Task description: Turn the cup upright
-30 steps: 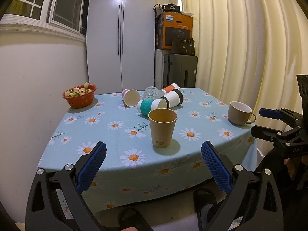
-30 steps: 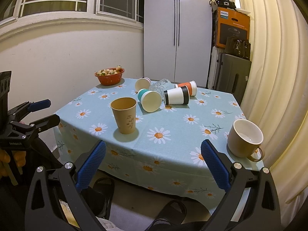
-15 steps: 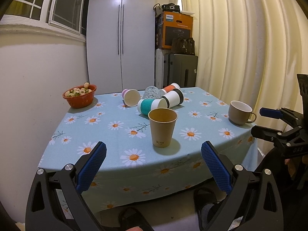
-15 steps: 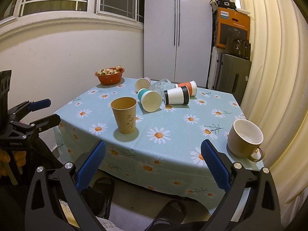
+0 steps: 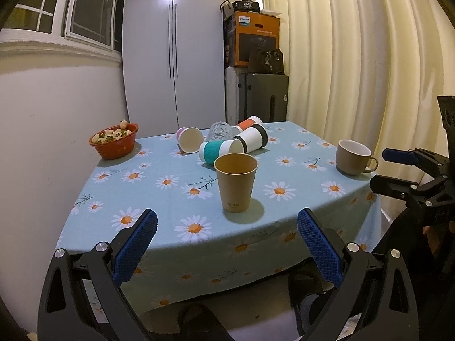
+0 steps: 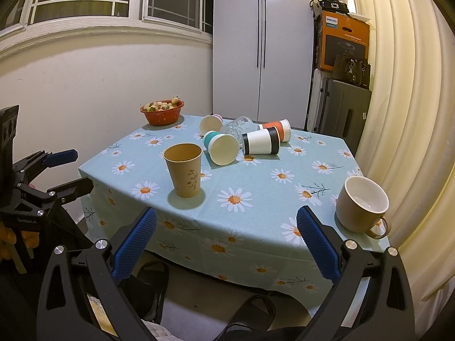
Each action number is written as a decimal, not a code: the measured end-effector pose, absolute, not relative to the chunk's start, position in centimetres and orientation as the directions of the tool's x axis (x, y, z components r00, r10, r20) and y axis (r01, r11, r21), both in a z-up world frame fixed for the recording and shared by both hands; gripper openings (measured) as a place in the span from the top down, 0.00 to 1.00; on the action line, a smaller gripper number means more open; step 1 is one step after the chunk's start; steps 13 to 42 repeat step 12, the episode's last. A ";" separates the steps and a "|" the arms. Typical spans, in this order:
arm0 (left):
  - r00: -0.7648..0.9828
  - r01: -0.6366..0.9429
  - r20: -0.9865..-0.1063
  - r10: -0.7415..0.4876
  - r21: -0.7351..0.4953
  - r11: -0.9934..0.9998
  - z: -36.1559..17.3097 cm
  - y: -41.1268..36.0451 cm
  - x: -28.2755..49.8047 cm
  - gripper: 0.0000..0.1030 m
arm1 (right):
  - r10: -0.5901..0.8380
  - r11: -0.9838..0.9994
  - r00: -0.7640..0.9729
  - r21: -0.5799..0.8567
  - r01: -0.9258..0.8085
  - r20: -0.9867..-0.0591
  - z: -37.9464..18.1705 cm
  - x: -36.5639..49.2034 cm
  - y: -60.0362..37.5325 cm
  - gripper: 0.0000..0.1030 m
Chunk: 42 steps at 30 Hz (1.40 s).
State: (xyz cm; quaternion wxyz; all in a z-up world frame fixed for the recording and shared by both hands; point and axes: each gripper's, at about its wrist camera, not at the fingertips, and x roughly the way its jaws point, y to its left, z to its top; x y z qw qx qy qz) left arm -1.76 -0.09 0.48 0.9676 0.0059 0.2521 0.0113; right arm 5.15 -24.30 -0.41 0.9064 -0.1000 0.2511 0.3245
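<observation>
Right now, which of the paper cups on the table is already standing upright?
The plain brown paper cup, nearest the table's front edge. It stands mouth up, alone; the teal-banded cup and the other paper cups lie on their sides in a cluster behind it.

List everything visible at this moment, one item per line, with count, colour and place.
table: 1, blue daisy cloth, centre
paper cup: 1, brown, upright, near edge
mug: 1, beige, upright, right edge
teal-band cup: 1, white, on its side, mid-table
black-band cup: 1, white, on its side
orange-band cup: 1, on its side, far side
pink cup: 1, on its side, far side
glass: 1, clear, on its side
basket: 1, orange, far left corner
left gripper: fingers blue, open, before the table
right gripper: fingers blue, open
</observation>
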 end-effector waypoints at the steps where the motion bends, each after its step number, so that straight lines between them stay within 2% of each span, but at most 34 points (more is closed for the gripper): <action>1: 0.873 -0.020 -0.487 0.027 0.020 1.000 0.5 -0.1 -1.8 0.06 | 0.538 0.769 0.663 -0.018 -0.638 -0.520 -0.4 5.2 -24.3 0.05; 42: 0.872 -0.021 -0.488 0.024 0.011 1.000 0.5 0.1 -1.7 0.06 | 0.538 0.769 0.663 -0.018 -0.638 -0.520 -0.4 5.2 -24.3 0.05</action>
